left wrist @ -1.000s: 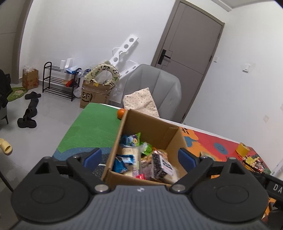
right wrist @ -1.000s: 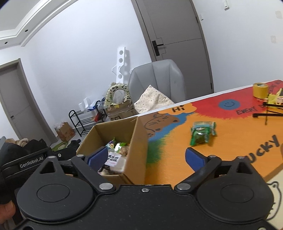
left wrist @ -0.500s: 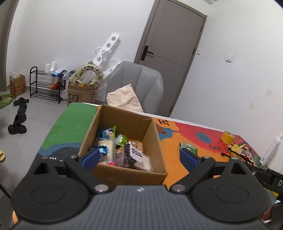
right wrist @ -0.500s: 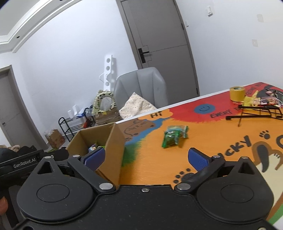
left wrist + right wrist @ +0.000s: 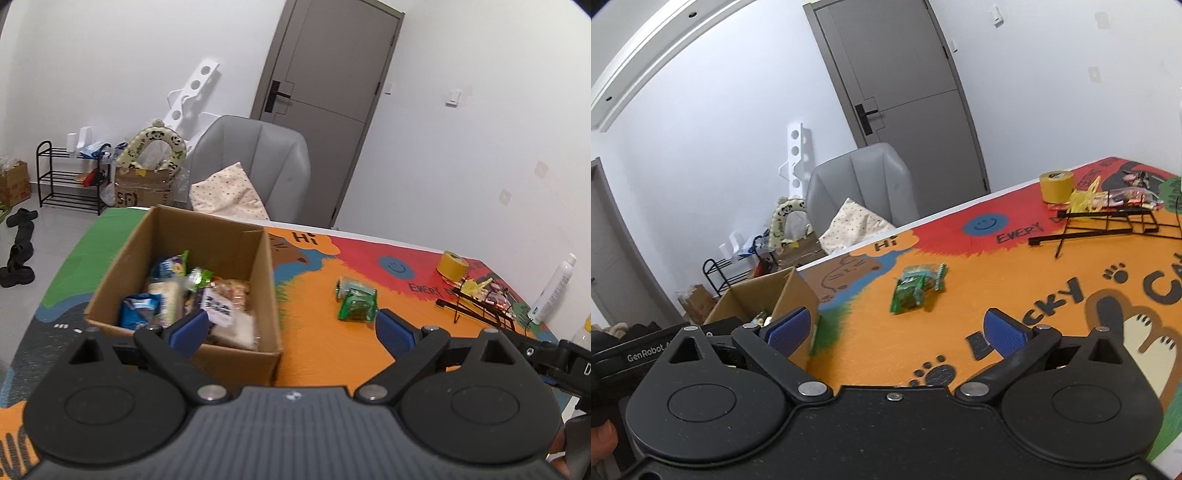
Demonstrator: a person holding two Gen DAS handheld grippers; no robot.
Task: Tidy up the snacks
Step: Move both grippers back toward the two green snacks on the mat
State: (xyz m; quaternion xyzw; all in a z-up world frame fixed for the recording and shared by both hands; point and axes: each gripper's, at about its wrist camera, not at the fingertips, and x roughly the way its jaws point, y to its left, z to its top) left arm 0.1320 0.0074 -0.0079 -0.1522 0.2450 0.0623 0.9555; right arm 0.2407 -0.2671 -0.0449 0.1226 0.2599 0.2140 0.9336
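Blue pads tip both grippers, and both stand spread wide with nothing between the fingers. The left gripper (image 5: pixel 290 328) hangs above the near edge of the colourful table mat (image 5: pixel 321 347), touching nothing; its left pad (image 5: pixel 188 328) shows in front of the cardboard box (image 5: pixel 236 356), its right pad just in front of the green snack packet (image 5: pixel 356 304). The right gripper (image 5: pixel 899 330) is likewise wide apart and empty, held low over the mat (image 5: pixel 960 306) and aimed toward the green snack packet (image 5: pixel 918 288), which lies flat on the orange part of the mat, to the right of the cardboard box (image 5: pixel 764 295) and well apart from it.

Inside the box, in the left wrist view, lie several snack packs (image 5: pixel 192 299), blue, green and clear wrappers heaped together. Farther right of the box than the green packet, a yellow tape roll (image 5: pixel 452 264) stands near the mat's far edge, with a black wire rack (image 5: pixel 476 310) just beside it and a white bottle (image 5: pixel 552 291) at the right edge. Behind the box a grey chair (image 5: pixel 255 170) holds a dotted cushion (image 5: pixel 229 197).
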